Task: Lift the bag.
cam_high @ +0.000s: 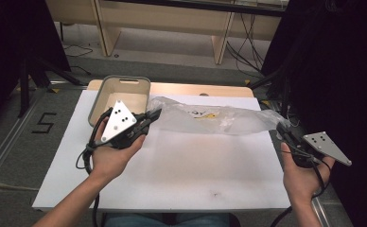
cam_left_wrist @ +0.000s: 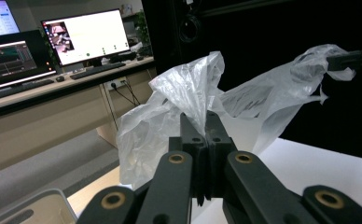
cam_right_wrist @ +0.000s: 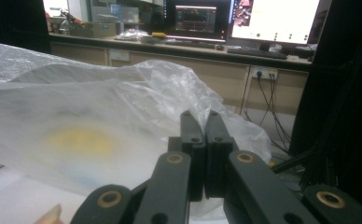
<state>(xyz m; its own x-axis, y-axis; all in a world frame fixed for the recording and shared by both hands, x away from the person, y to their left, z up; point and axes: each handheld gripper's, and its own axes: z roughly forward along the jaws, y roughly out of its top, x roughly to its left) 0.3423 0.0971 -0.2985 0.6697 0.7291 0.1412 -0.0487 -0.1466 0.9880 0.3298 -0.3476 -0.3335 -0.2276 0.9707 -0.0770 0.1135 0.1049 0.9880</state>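
While the clear plastic bag point(cam_high: 214, 118) hangs stretched above the white table point(cam_high: 172, 175) between both claws, left gripper point(cam_high: 154, 115) and right gripper point(cam_high: 282, 127) each clamped on an end, the step looks like spreading it, calling next for steady tension.

I am looking along my left gripper point(cam_left_wrist: 205, 122), whose jaws are pressing together on a fold of the clear plastic bag point(cam_left_wrist: 202, 100). The bag is stretching away to the far right, where the other gripper point(cam_left_wrist: 356, 59) is pinching its end, above the white table point(cam_left_wrist: 328, 170). Monitors point(cam_left_wrist: 88, 35) are glowing on a desk at the far left.
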